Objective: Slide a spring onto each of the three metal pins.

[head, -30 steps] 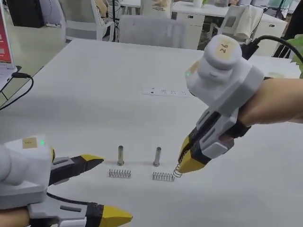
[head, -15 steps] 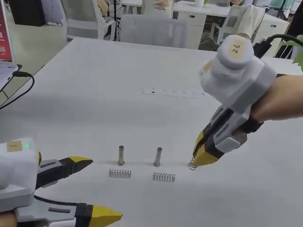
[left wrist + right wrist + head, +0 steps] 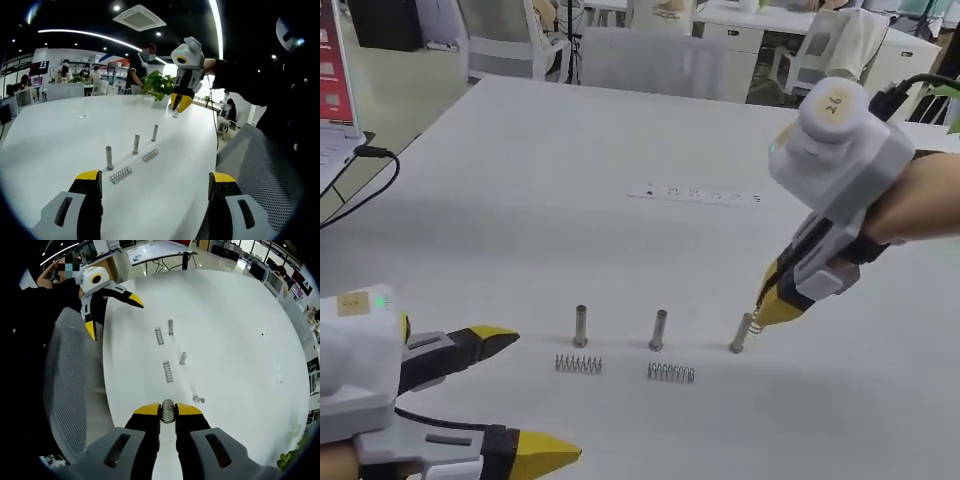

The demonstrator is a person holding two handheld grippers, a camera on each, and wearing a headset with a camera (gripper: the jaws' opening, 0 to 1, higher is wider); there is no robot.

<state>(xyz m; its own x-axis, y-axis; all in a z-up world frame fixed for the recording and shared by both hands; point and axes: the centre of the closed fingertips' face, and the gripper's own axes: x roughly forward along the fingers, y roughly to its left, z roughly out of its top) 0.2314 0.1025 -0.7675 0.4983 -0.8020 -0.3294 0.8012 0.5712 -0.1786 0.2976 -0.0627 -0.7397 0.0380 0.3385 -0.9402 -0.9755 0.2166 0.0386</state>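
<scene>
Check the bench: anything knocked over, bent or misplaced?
Nothing stands out. The left pin, middle pin and right pin stand in a row. The left spring and middle spring lie flat in front of their pins. The right gripper is shut on the third spring at the right pin; the left gripper is open.

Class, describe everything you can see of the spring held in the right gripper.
The spring is a silvery wire coil, metal by its look. The right gripper pinches it between yellow-tipped jaws, one end poking past the tips. It sits close by the top of the rightmost pin; whether they touch is unclear.
</scene>
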